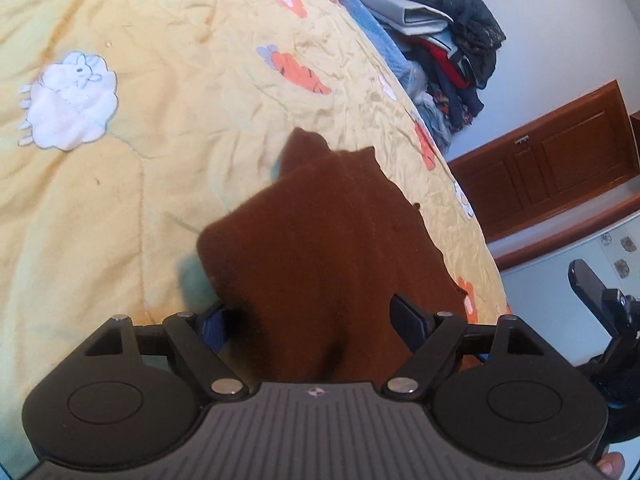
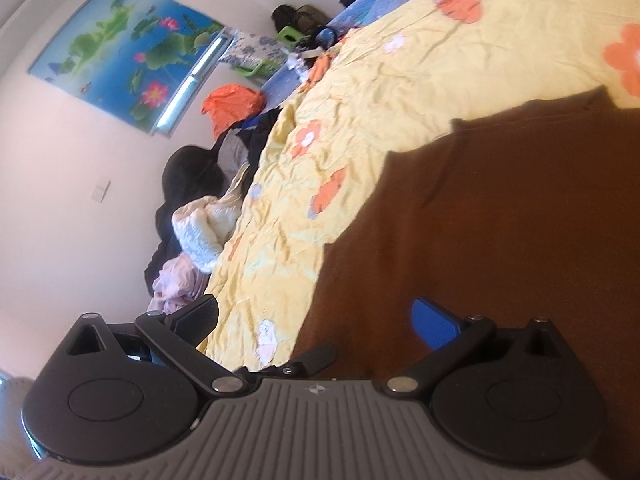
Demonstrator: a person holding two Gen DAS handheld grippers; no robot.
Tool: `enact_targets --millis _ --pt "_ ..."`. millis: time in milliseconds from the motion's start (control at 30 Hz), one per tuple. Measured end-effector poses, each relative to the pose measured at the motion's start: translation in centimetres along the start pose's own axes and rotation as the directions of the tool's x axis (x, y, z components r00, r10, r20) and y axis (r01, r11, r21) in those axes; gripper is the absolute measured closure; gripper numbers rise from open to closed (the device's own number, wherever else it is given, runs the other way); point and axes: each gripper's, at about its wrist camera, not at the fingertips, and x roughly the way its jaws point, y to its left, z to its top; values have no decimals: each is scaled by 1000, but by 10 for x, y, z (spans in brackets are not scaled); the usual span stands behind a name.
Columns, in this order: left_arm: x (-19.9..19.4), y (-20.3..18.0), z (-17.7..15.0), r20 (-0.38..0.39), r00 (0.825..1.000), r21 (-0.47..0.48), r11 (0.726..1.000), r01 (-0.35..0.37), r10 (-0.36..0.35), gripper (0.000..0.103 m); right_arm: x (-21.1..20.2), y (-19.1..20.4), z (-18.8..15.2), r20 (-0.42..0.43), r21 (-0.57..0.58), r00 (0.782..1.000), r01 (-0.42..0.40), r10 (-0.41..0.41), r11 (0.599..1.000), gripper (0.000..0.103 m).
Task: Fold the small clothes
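A brown garment [image 1: 328, 248] lies on the yellow quilt [image 1: 160, 184], its far end bunched into a point. My left gripper [image 1: 312, 320] stands over its near end with the jaws wide; the cloth runs between the fingers [image 1: 408, 320] without being pinched. In the right wrist view the same brown garment [image 2: 500, 220] fills the right side of the quilt [image 2: 400, 80]. The right gripper [image 2: 316, 320] is open, its blue-padded finger over the cloth and its black finger past the bed's edge. It also shows at the left wrist view's right edge as the right gripper [image 1: 592, 292].
A heap of clothes [image 1: 452, 48] sits beyond the bed's far edge, with a wooden door [image 1: 552, 160] behind. On the other side lie more clothes [image 2: 200, 220], an orange bag [image 2: 232, 108] and a lotus poster [image 2: 128, 52] on the wall.
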Motion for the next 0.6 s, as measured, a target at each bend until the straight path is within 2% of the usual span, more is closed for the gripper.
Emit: enact_targets --millis 67,100,133,167,233,267,300,333,367,433,500,533,567,600 --pt "1 2 4 21 1000 -23 1000 -2 2 27 2 -1 -3 -6 7 1000 6 -5 1000 0" --pt "3 2 6 32 999 -25 1000 -18 18 43 2 -3 -4 -9 13 1000 10 -10 1000 0" --pt "6 2 8 33 998 -18 999 -44 45 68 3 -4 -5 -11 21 1000 16 -16 1000 0" --pt "11 2 10 29 997 -12 997 -76 76 79 3 -6 -6 -13 27 1000 22 -22 999 0" --pt "12 -4 10 43 993 45 993 -112 111 87 2 -6 -5 -14 30 1000 27 -26 999 0" --pt "8 -15 5 73 989 117 984 -137 129 87 2 -6 -4 -14 28 1000 26 -26 999 0" --pt "4 -32 -2 117 984 227 961 -157 133 89 2 -4 -1 -18 22 1000 25 -24 999 0" --pt "-2 -52 -15 182 976 367 913 -179 118 89 4 -2 3 -25 12 999 23 -22 1000 0" --pt "-7 -72 -31 238 968 499 845 -194 82 89 7 2 9 -36 0 999 21 -21 1000 0" --pt "-11 -103 -64 271 963 694 690 -205 14 89 17 5 22 -67 -13 998 4 -5 1000 0" --pt "-7 -121 -95 275 961 819 529 -223 -21 89 32 -1 35 -121 -10 993 1 -2 1000 0" --pt "-5 -125 -109 270 962 858 463 -223 -39 89 41 -7 41 -146 2 989 17 -17 1000 0" --pt "-3 -127 -120 248 968 886 414 -208 -46 89 48 -15 46 -161 21 986 43 -39 999 0" --pt "-1 -127 -128 227 973 909 369 -195 -45 89 54 -22 50 -170 33 983 73 -66 997 4"
